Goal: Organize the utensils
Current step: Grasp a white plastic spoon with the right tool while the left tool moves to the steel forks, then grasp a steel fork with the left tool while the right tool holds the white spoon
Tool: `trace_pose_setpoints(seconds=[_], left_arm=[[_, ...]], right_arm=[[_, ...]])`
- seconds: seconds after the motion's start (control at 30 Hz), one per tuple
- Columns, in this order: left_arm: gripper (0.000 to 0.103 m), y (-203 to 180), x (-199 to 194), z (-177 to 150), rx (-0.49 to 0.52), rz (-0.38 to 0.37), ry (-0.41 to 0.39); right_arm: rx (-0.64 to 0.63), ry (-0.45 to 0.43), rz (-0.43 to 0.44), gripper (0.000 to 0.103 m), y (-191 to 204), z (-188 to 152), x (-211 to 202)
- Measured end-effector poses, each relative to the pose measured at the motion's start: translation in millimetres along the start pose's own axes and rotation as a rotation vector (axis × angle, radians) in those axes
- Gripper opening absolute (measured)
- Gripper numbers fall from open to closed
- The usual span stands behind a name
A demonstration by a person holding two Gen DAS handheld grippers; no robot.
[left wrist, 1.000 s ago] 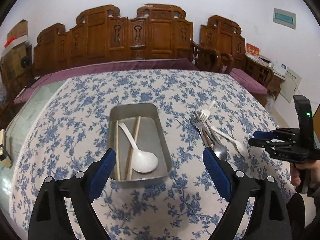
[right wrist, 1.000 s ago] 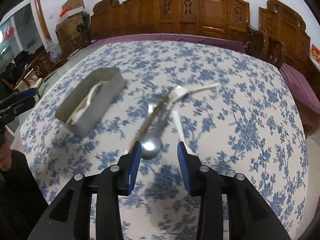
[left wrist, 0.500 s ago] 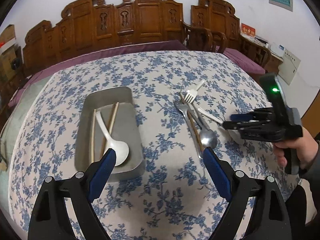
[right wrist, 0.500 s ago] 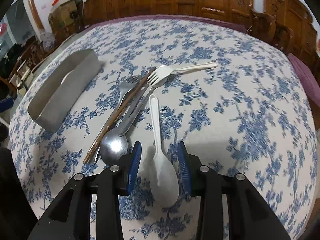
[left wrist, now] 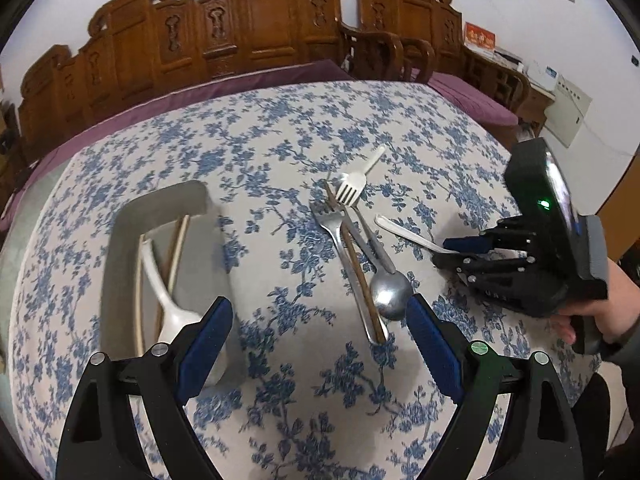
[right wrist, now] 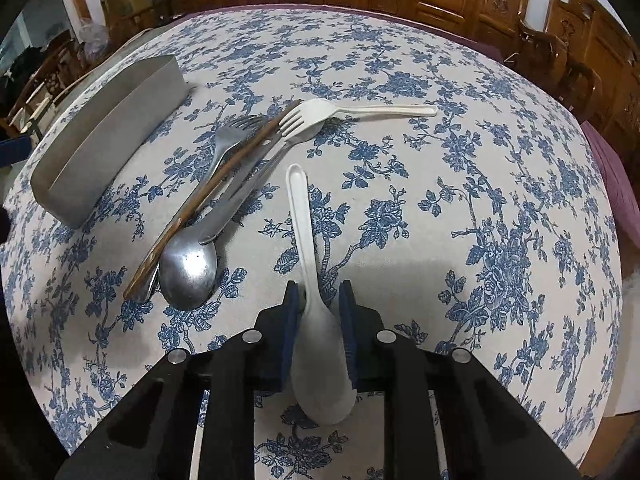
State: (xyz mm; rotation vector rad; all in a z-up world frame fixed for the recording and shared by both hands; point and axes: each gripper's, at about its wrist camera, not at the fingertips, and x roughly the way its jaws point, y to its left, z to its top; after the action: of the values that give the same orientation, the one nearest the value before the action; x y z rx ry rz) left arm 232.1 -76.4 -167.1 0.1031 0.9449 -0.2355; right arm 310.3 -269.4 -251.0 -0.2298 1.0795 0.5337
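Between the right tool's [right wrist: 319,292] closed-in pads, the white spoon [right wrist: 310,264] points handle-forward.

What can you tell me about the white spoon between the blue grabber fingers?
The white spoon looks like matte plastic, with a long flat handle and a deep oval bowl. It lies on the flowered tablecloth, handle pointing away toward the white fork, apart from the pile of metal cutlery to its left. The right gripper has its blue pads closed in on the spoon at the top of the bowl. The spoon's bowl end sits under the gripper, nearest the camera.
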Motion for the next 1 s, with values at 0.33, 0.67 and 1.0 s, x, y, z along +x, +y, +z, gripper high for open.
trace_pose_setpoints(seconds=[0.33, 0.67, 1.0], left_arm=[[0.062, -2, 60, 30, -0.025, -0.05, 0.089], [0.034, 0, 106, 47, -0.059, -0.067, 0.141], [0.03, 1, 124, 52, -0.062, -0.066, 0.165]], right_arm=[[0.041, -0.057, 0.009, 0.023, -3, -8, -2], [0.042, -0.069, 0.004, 0.023, -2, -11, -2], [0.048, -0.073, 0.002, 0.023, -1, -11, -2]])
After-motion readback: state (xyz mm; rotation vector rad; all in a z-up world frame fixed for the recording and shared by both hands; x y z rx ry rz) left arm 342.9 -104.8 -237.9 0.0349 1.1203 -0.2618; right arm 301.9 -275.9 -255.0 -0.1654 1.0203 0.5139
